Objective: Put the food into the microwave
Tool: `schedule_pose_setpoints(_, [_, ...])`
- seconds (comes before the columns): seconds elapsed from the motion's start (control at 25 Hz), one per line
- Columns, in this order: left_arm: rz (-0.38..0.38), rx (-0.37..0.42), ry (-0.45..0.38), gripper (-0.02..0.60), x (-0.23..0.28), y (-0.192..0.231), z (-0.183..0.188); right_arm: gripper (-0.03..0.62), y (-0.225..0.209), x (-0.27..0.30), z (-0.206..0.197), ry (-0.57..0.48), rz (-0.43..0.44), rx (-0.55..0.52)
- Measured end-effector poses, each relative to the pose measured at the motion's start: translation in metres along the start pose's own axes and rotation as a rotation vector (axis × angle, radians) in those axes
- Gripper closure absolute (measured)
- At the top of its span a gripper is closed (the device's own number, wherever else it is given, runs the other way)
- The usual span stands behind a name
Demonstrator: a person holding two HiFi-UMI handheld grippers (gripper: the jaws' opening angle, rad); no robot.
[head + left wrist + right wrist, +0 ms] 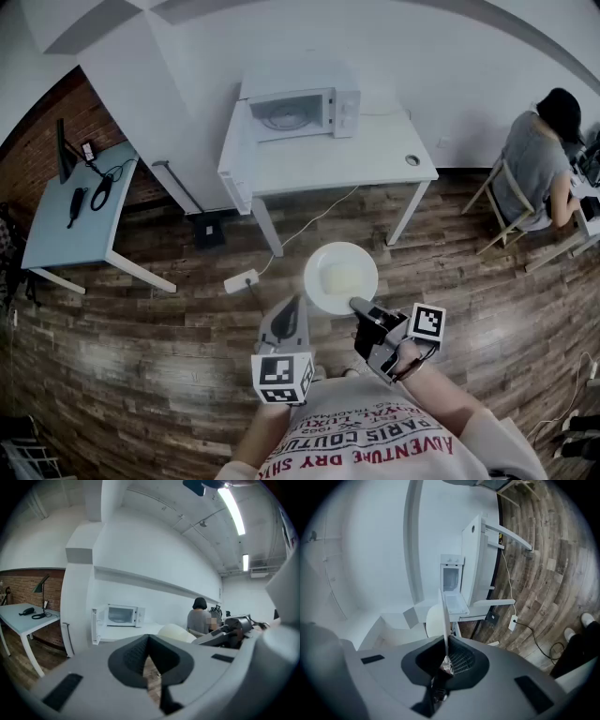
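plate of food held out in front of the open microwave, right gripper had it

going left to right in the head view: a side table (70, 225) sat at 9 o'clock, and the left gripper (289, 307) was at 6 o'clock with its jaws pinched together on nothing. the microwave (298, 111) was up at 12 o'clock on the white table (375, 155), door open, well apart from the plate (314, 281). that plate, with a pale block of food (343, 278) on it, hung over the wood floor (141, 347). the right gripper (362, 307) had its jaws clamped tight on the plate's near rim. a seated person (542, 164) was at 2 o'clock.
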State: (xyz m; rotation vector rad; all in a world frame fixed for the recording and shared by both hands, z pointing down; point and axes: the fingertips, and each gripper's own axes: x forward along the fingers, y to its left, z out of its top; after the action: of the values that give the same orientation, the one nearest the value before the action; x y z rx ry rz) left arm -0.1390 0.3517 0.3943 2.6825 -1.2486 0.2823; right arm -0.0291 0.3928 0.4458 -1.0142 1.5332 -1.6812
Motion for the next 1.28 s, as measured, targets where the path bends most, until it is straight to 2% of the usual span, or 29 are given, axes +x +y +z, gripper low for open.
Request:
schedule_pose_setpoints(0.6, [-0.037, 0.008, 0.002, 0.578, 0.010, 0.004, -0.004, 0.572, -0.007, 0.011, 0.003, -0.006, -0.047, 0.023])
schedule_pose_setpoints(1.08, [-0.080, 0.000, 0.022, 0.578, 0.028, 0.058, -0.007, 0.572, 0.000, 0.063, -0.001, -0.046, -0.025, 0.043])
schedule_pose_setpoints(1.28, [-0.084, -0.027, 0.037, 0.578, 0.046, 0.071, -0.011, 0.572, -0.004, 0.081, 0.006, -0.040, -0.029, 0.062])
